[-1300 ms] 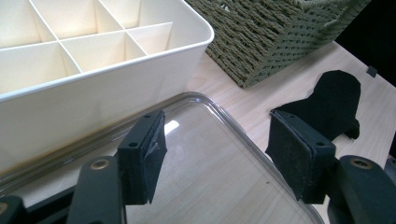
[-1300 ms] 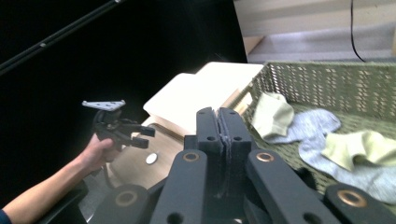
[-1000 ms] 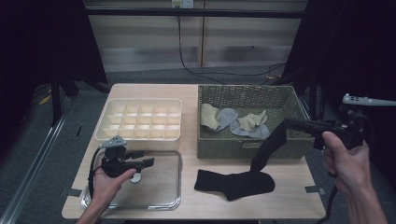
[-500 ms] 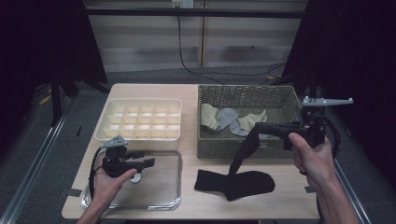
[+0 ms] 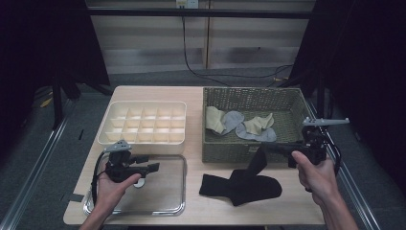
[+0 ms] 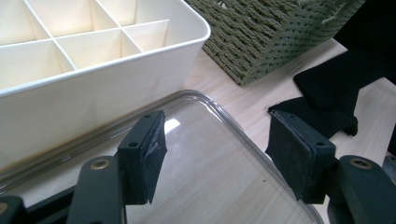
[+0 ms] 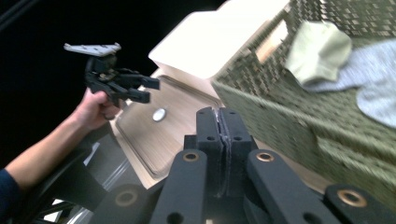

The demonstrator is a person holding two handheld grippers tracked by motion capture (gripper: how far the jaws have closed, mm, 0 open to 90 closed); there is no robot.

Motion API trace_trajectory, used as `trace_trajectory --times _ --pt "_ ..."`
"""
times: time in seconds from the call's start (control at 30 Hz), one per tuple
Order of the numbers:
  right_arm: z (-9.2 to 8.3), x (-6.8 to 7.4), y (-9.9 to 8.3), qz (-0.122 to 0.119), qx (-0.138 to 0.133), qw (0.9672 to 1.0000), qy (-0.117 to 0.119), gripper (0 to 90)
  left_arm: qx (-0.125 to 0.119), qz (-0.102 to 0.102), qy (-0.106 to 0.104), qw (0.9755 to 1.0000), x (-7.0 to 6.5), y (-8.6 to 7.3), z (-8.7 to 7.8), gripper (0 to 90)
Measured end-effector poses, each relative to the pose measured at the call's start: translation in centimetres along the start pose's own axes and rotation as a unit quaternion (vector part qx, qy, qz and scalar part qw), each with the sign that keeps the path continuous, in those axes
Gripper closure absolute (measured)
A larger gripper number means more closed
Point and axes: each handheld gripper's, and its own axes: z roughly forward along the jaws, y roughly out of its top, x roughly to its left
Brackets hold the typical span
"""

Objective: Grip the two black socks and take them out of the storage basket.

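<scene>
Black sock (image 5: pixel 244 186) (pinched) hanging from right gripper (image 5: pixel 262 149)

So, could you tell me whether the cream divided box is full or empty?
Empty: every compartment of the divided box shows a bare cream floor.

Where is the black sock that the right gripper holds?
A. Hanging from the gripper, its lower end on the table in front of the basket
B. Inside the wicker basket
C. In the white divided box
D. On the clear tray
A: the sock hangs from the right gripper down onto the table in front of the basket.
</scene>
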Motion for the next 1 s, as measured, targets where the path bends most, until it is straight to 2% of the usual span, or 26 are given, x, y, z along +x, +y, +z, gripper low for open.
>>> trace_trajectory --times 0.37,0.53,0.73,0.8,0.87,1.0 --pt "0.2 -2.7 -3.0 0.036 0.015 0.9989 -0.027 88.6 0.000 0.001 0.001 1.0000 0.0 0.0 0.1 37.0" --pt "0.9 -4.0 -4.8 0.049 0.034 0.9974 -0.040 88.4 0.000 0.002 -0.004 1.0000 -0.2 -0.1 0.1 37.0" --pt "2.1 -5.4 -7.5 0.069 0.045 0.9951 -0.054 88.0 0.004 0.006 -0.025 0.9997 -0.5 0.0 0.3 44.7" --pt "2.6 -5.7 -8.3 0.079 0.049 0.9946 -0.047 87.9 0.001 0.003 -0.020 0.9998 -0.8 0.0 0.5 48.5" --pt "2.9 -6.1 -9.1 0.086 0.052 0.9937 -0.048 87.6 0.003 0.004 -0.031 0.9995 -0.9 0.1 0.6 50.5" --pt "3.4 -6.8 -10.2 0.092 0.057 0.9926 -0.055 86.8 0.011 0.011 -0.032 0.9994 -1.2 0.1 0.9 49.1"
